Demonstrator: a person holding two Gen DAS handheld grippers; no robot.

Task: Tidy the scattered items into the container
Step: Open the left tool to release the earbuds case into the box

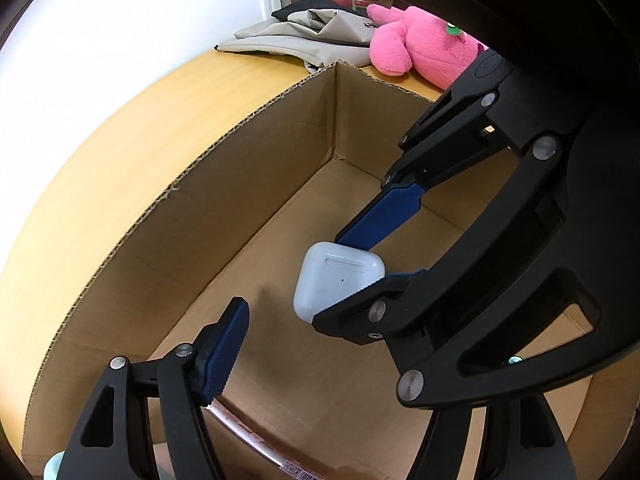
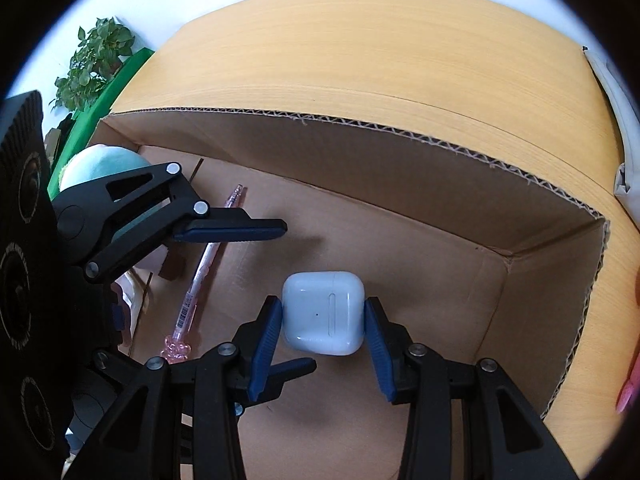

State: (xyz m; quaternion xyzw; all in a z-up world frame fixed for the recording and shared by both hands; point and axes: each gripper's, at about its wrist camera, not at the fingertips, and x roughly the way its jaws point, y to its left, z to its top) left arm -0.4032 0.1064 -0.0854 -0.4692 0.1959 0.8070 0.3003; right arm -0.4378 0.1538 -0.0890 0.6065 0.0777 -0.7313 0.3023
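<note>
Tongs: right tongs (image 2: 324, 320) clenched on white case (image 2: 323, 313) inside box (image 2: 360, 152) | left tongs (image 2: 264, 300) spread wide, empty, just beside case | pink pen (image 2: 200, 280) on box floor | box on bench (image 2: 360, 52) | pink plush (image 1: 420, 48) beyond box

We see only one finger of the left gripper (image 1: 304, 364) in its own view; the other is off the lower right, behind the right gripper (image 1: 352, 268), which also covers one side of the white case (image 1: 336, 276). A pink pen (image 2: 200, 276) in the box (image 2: 360, 168) is crossed by a left finger in the right wrist view, its barcode label too small for us to read, and a pale teal round thing (image 2: 104, 164) sits mostly behind the left gripper's linkage, so we cannot tell what it is. A pink plush (image 1: 420, 48) is cut by the dark housing at the top of the left wrist view.
</note>
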